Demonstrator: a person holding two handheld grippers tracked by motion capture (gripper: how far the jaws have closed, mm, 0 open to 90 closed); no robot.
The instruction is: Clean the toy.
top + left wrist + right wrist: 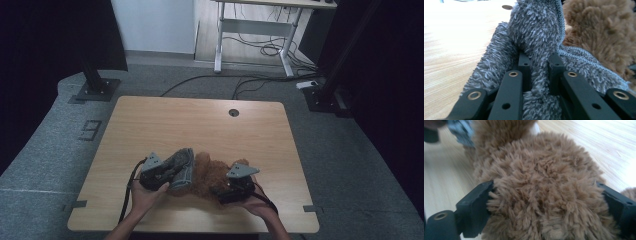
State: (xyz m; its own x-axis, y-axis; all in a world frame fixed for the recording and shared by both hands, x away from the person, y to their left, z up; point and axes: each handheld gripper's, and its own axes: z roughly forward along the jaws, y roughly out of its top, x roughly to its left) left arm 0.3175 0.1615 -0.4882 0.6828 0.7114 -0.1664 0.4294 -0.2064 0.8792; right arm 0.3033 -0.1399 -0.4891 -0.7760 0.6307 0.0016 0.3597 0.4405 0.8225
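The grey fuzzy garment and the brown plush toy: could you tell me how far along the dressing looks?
Done: the left gripper is shut on a fold of the grey fuzzy garment, which lies against the brown plush toy. In hand: the right gripper straddles the toy's body with its jaws wide apart. Left: the garment sits bunched beside the toy, not around it, so pulling it on probably remains.

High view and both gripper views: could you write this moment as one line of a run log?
left gripper: shut on grey fuzzy cloth | right gripper: jaws wide around brown plush toy, grip unclear | toy on wooden table
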